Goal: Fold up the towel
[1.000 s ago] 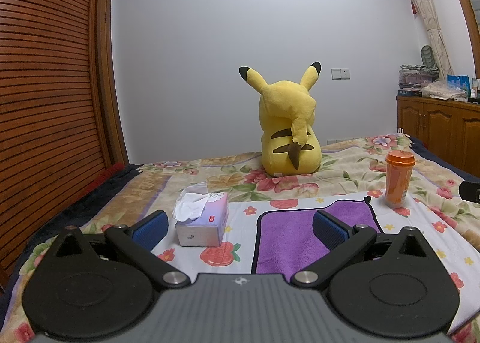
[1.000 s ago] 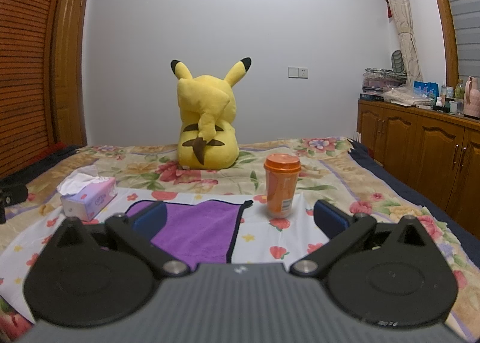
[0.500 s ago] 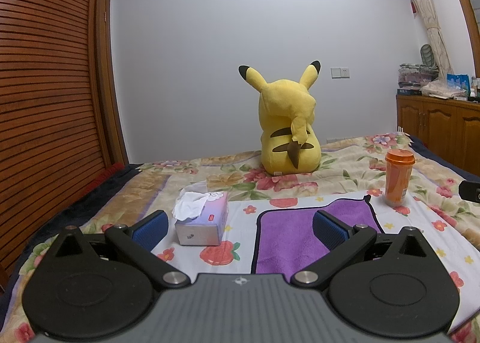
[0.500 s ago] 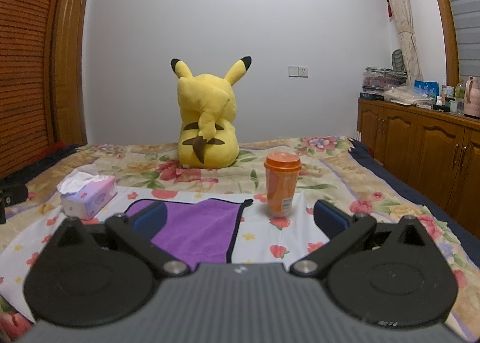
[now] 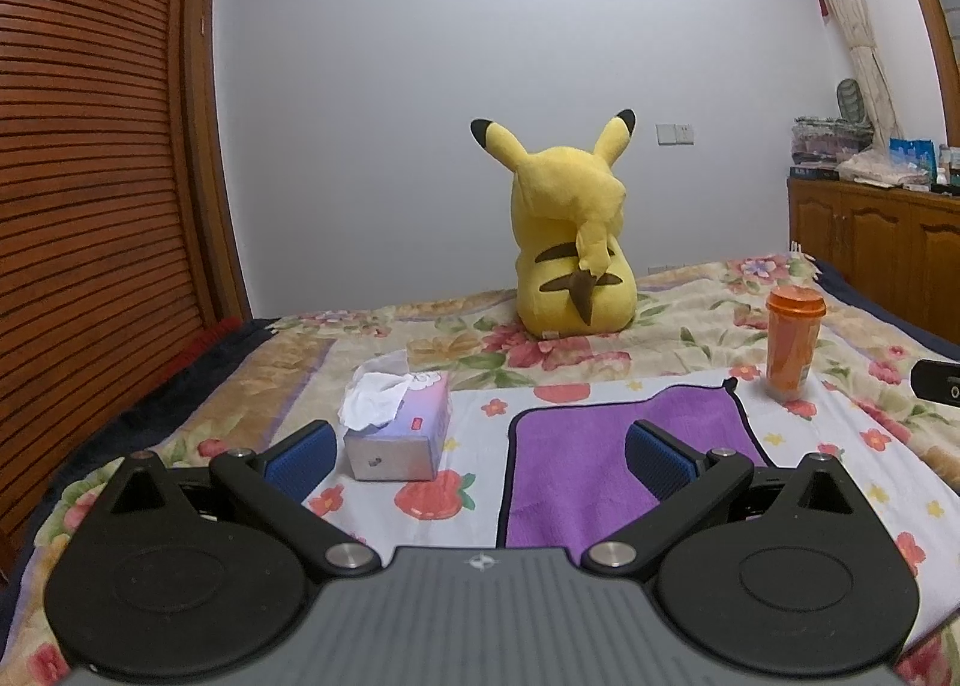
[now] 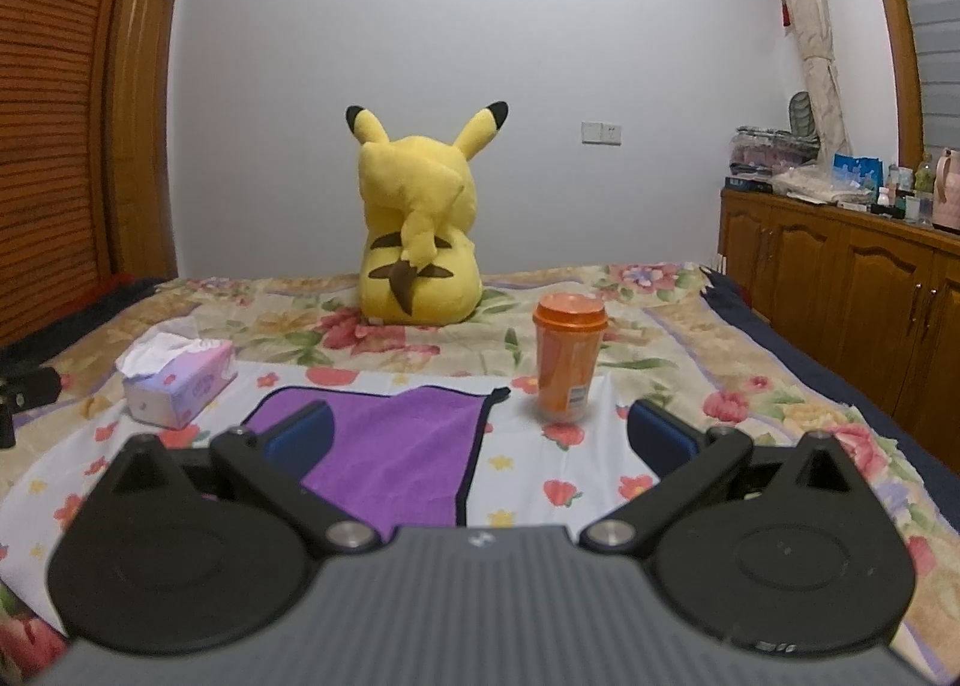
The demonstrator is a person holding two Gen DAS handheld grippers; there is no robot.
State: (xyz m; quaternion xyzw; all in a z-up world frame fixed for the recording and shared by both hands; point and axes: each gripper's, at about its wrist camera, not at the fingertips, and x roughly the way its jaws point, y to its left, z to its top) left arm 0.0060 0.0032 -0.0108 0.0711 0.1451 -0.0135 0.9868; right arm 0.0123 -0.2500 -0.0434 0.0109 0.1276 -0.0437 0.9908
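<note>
A purple towel (image 5: 576, 470) with a dark edge lies flat on a white flowered cloth on the bed; it also shows in the right wrist view (image 6: 402, 452). My left gripper (image 5: 477, 455) is open and empty, held above the bed at the towel's near left side. My right gripper (image 6: 477, 437) is open and empty, held above the towel's near right side. The towel's near edge is hidden behind both gripper bodies.
A tissue box (image 5: 399, 428) sits left of the towel. An orange cup (image 6: 567, 362) with a lid stands by the towel's far right corner. A yellow plush toy (image 5: 570, 248) sits further back on the bed. A wooden cabinet (image 6: 852, 290) runs along the right.
Both views have shifted very slightly; the grippers stay open and empty above the bed. The towel has not moved.
</note>
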